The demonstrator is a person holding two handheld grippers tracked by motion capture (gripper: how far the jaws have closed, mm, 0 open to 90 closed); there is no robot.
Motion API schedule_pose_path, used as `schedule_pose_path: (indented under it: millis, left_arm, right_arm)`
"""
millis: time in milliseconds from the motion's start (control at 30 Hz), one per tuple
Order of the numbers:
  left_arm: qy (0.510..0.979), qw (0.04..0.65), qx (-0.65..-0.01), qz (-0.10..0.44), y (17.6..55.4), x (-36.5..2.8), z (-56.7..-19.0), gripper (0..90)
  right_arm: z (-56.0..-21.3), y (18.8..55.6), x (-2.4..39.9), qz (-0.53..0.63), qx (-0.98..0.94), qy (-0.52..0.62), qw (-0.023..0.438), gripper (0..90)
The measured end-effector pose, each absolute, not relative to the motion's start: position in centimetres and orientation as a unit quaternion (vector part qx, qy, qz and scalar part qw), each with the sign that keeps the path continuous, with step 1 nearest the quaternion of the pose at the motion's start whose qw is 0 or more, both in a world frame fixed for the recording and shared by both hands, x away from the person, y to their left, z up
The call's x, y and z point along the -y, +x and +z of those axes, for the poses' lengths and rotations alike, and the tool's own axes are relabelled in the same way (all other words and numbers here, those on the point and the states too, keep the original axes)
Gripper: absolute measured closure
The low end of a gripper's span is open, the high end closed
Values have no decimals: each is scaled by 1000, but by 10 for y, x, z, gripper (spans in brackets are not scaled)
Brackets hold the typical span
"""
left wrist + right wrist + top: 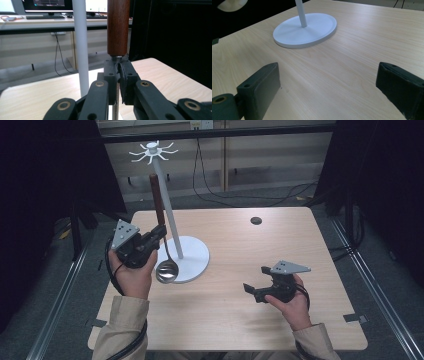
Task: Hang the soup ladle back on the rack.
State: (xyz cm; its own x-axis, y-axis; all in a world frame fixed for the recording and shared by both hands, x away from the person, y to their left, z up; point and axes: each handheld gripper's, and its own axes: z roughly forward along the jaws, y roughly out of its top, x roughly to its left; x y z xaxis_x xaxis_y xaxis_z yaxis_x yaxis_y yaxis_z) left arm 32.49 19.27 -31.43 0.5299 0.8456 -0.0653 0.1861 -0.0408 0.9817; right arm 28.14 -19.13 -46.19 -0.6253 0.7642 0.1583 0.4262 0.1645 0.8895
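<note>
A ladle with a dark wooden handle stands upright in my left gripper, which is shut on its thin metal shaft just below the wood. Its steel bowl hangs low over the edge of the white stand's round base. The stand's pole rises beside the ladle to a ring of hooks. In the left gripper view the handle rises from the closed left gripper, with the pole to its left. My right gripper rests open above the table, empty, facing the base.
A small black round disc lies near the far edge of the wooden table. Cables run over the floor behind the table. A desk with monitors stands in the background.
</note>
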Motion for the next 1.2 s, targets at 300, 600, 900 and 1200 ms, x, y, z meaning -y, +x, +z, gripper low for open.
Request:
schedule_pose_path:
  millis: [300, 600, 900, 1200]
  left_arm:
    - [653, 568, -395, 308, 333, -195, -298, 853]
    - [650, 570, -398, 307, 339, -191, -296, 853]
    - [649, 569, -398, 309, 341, -190, -294, 853]
    - [653, 564, -404, 304, 346, -186, -295, 852]
  right_arm:
    - [-462, 282, 192, 511, -743, 399, 165, 51]
    - [-461, 282, 194, 512, -741, 403, 164, 51]
    - [-461, 282, 193, 513, -741, 401, 163, 51]
    - [-461, 282, 193, 514, -742, 399, 163, 51]
